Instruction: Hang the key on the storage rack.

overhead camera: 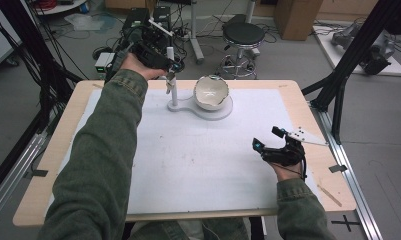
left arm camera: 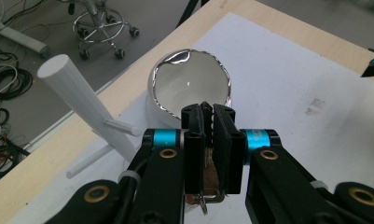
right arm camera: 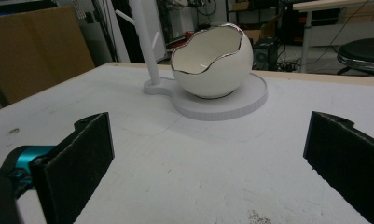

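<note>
Metal trinket [left arm camera: 207, 179] sits clamped in my left tongs [left arm camera: 208, 112], above the egg-shaped bowl [left arm camera: 191, 84] beside the white stand [left arm camera: 89, 109]; my right tongs [right arm camera: 208, 140] gape apart over the worktop [right arm camera: 175, 177].

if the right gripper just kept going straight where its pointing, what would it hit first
Probably the round white base under the egg-shaped bowl, then the bowl itself. The right gripper has open jaws and bare table ahead of it. Depth is hard to judge, so this is a guess.
</note>
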